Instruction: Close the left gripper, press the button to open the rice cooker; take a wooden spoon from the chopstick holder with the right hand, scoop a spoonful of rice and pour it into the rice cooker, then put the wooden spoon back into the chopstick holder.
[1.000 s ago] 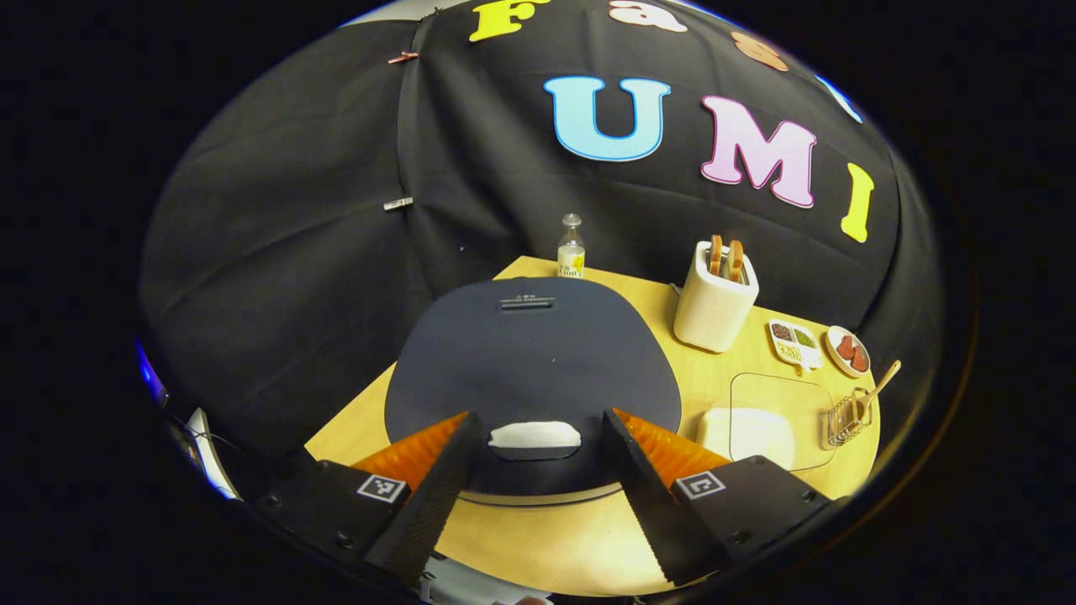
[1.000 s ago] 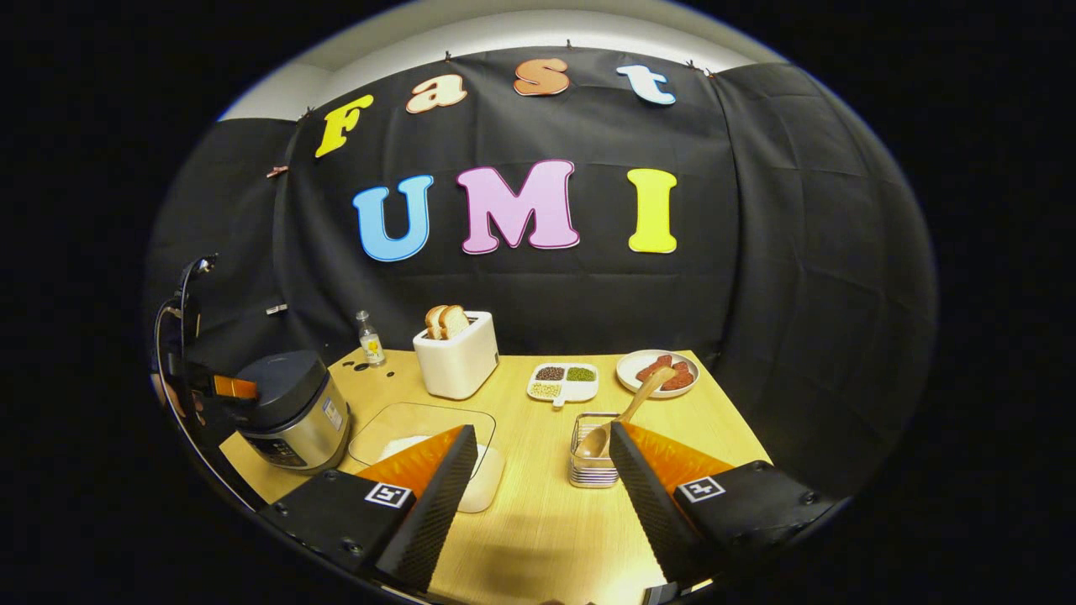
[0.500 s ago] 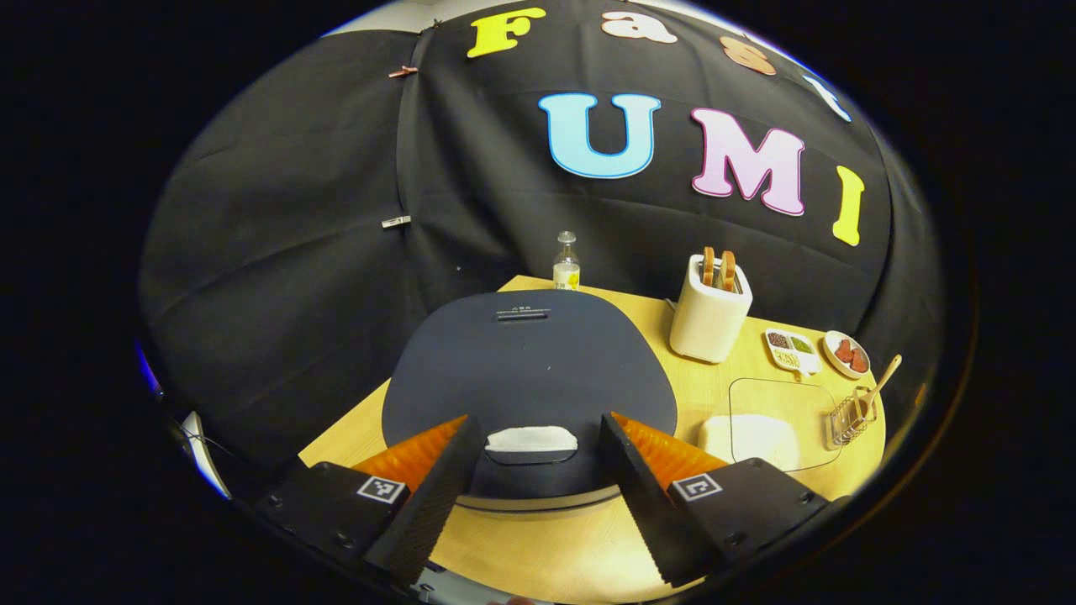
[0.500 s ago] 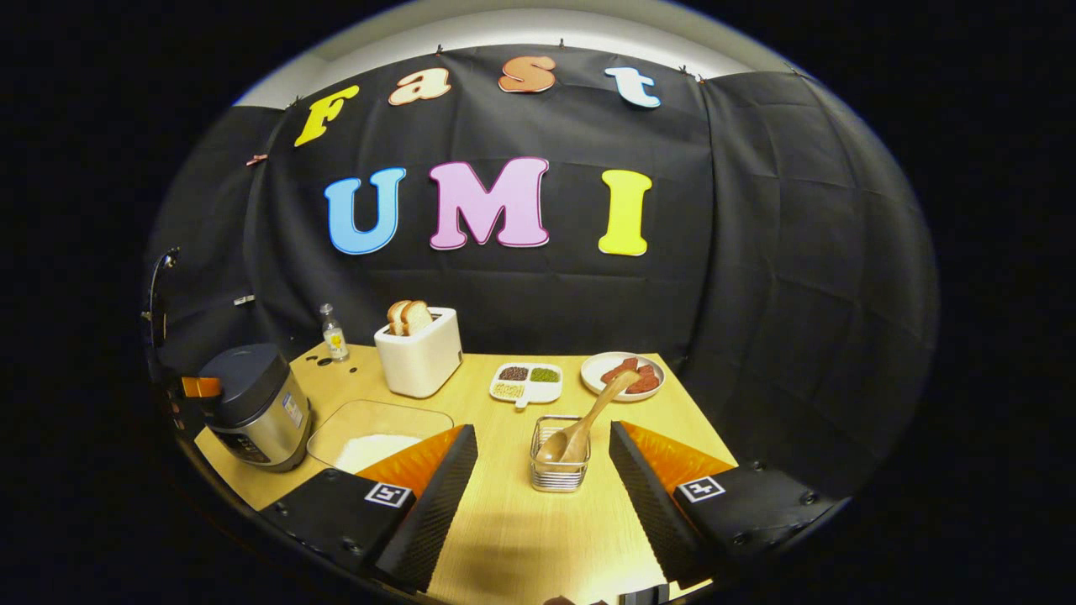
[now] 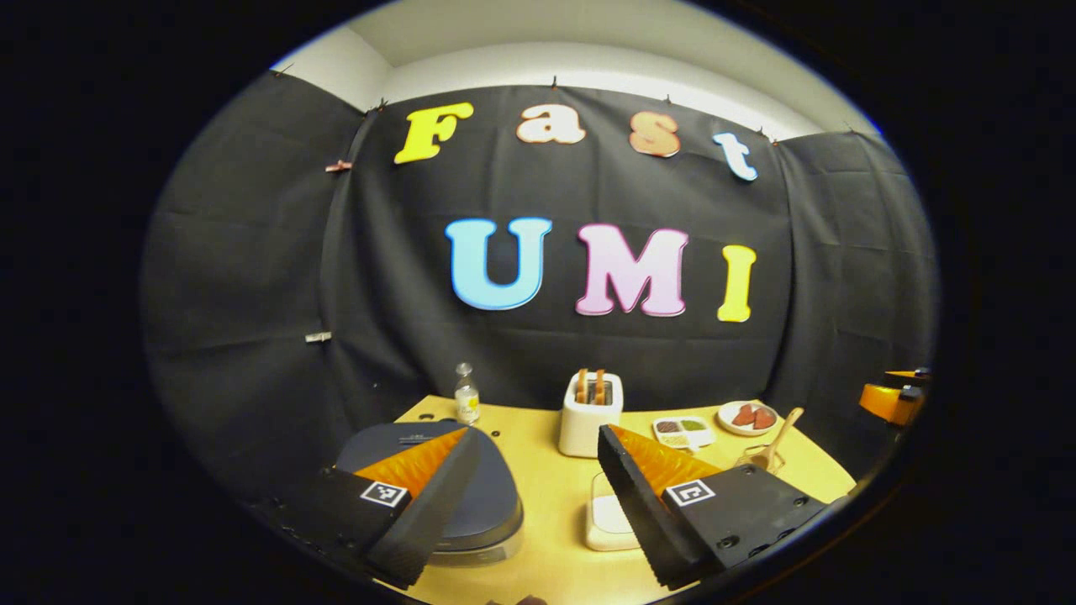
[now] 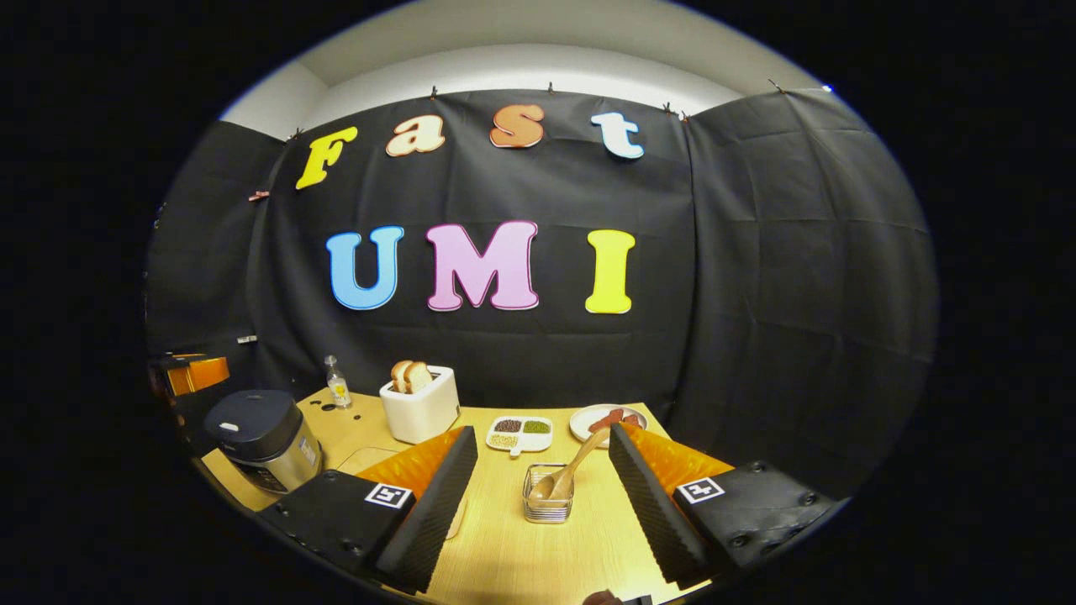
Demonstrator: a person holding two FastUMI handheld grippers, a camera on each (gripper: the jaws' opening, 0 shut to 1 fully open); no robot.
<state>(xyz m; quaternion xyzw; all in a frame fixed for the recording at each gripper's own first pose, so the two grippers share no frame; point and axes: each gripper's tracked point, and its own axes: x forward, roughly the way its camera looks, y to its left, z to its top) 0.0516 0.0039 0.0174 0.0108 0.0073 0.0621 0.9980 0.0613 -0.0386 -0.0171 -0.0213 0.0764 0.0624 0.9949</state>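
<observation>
The dark-lidded rice cooker stands shut at the table's left; in the left gripper view its lid lies low between the fingers, partly behind the left one. My left gripper is open and empty, back from the cooker, and it also appears as an orange shape in the right gripper view. The wooden spoon leans in the wire chopstick holder, a little ahead of my open, empty right gripper. A clear box of white rice sits between cooker and holder.
A white toaster with bread and a small bottle stand at the back. A sectioned dish of beans and a plate of red pieces lie behind the holder. Black cloth walls close in the table's back and sides.
The left gripper has pulled up and back from just over the cooker lid and its white button, still open. The right gripper has also drawn back; the holder looks smaller.
</observation>
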